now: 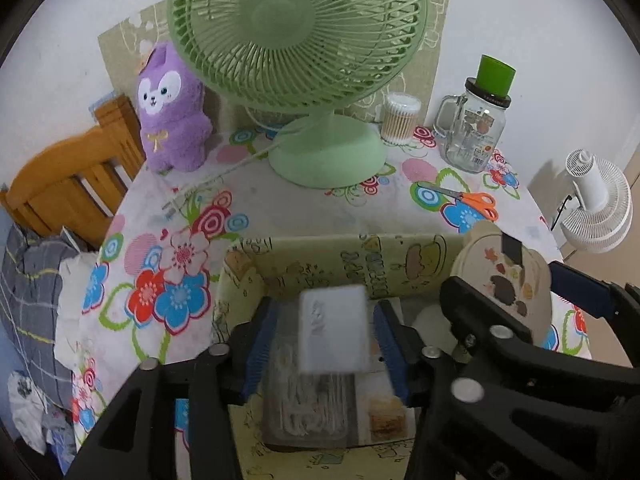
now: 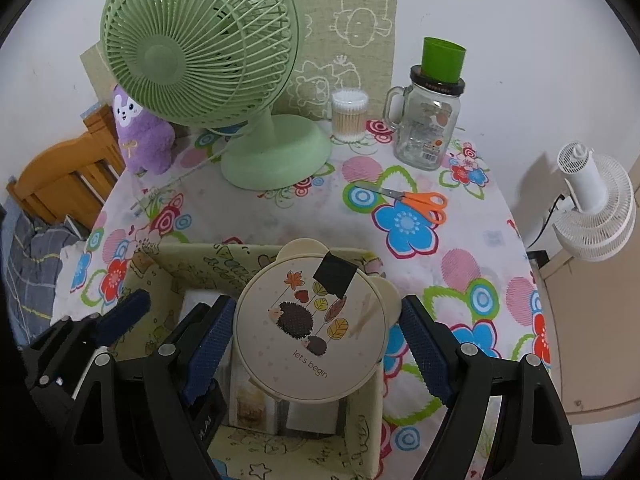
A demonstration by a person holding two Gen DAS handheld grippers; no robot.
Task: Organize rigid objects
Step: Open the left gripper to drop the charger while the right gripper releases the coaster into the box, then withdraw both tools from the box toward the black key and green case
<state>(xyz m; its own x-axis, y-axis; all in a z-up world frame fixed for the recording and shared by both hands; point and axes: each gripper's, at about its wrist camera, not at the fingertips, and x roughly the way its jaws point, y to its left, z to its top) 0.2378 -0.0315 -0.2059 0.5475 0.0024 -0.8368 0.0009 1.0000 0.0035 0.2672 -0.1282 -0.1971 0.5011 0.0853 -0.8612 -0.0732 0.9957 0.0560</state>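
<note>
Here both open tongs hold nothing: right gripper (image 2: 316,344) flanks a tin (image 2: 312,328) reading "let's begin", left gripper (image 1: 326,336) a white block (image 1: 334,328).

Fabric bin (image 2: 362,432) at table (image 2: 256,216) front, fan (image 2: 200,48) behind, scissors (image 2: 416,204) right, jar (image 2: 428,128) back right.

A pale green plastic desk fan (image 2: 208,60) stands near the far edge of the counter (image 2: 460,264), which wears a flowered cloth. A purple plush animal (image 2: 140,136) sits at the far left corner. Toward the far right corner are a clear tub of cotton swabs (image 2: 349,116) and a glass handled jar (image 2: 428,128) with a green plastic cup (image 2: 442,60) on its lid. Orange-handled scissors (image 2: 416,202) lie flat near the right edge.
</note>
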